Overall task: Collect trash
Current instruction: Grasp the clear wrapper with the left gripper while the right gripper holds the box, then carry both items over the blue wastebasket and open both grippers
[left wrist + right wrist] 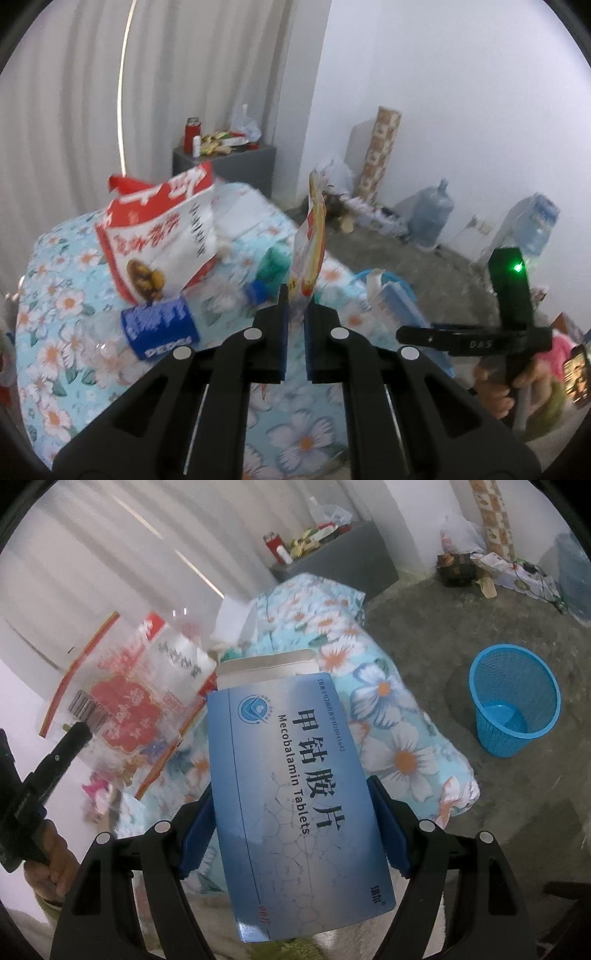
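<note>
Both grippers carry trash: the left gripper point(296, 295) pinches a snack wrapper point(309, 236), the right gripper point(295, 834) clamps a medicine box point(295, 794); dropping into the blue basket point(513, 716) seems next.

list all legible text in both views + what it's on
"甲钴胺片" and "Mecobalamin Tablets": blue medicine box in the right gripper.
"DAS": right gripper's body, left wrist view.
Pepsi-style logo, partly legible: bottle label.
Unreadable, blurred: red-white snack bag; wrapper in the left gripper.

both grippers, left point(295, 295) and right point(295, 812), clamped, fingers forward.
</note>
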`<move>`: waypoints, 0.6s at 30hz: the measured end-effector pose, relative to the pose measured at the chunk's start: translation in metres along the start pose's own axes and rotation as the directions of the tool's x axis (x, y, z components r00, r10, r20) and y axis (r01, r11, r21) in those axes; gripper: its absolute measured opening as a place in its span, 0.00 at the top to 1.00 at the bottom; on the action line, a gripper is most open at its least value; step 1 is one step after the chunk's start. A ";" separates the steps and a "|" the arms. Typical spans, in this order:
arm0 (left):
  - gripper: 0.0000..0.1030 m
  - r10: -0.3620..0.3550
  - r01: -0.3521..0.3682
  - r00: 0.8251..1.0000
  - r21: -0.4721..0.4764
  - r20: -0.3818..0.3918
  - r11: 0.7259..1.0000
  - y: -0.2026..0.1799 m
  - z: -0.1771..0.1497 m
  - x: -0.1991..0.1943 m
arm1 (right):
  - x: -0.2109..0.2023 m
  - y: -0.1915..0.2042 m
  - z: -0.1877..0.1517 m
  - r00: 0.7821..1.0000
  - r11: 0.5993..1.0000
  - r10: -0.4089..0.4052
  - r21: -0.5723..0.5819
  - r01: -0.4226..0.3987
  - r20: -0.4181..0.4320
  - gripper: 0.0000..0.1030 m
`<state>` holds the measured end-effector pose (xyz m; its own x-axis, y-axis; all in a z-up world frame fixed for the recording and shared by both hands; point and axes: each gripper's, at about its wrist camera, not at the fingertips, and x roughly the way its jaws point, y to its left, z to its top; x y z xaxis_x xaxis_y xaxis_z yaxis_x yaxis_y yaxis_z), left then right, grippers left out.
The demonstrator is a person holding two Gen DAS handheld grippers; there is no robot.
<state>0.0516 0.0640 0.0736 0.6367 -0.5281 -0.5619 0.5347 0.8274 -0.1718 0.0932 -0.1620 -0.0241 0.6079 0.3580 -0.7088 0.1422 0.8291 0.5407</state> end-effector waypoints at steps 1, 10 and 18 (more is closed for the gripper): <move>0.95 -0.017 0.017 1.000 -0.003 0.002 1.000 -0.002 0.006 0.002 | -0.005 -0.003 0.004 1.000 1.000 0.011 0.016 -0.011 0.016 0.27; 0.95 -0.222 0.220 0.974 -0.031 -0.051 0.975 -0.050 0.086 0.075 | -0.047 -0.064 0.049 0.983 0.968 0.047 0.236 -0.090 0.180 0.27; 0.94 -0.382 0.371 0.871 -0.096 -0.309 0.924 -0.146 0.140 0.241 | -0.070 -0.182 0.077 0.951 0.876 -0.078 0.476 -0.078 0.299 0.27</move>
<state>0.2044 -0.2110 0.0761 0.1792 -0.7170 -0.6736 0.6765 0.5869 -0.4448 0.0847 -0.3709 -0.0375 0.8005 0.1477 -0.5808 0.4490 0.4942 0.7444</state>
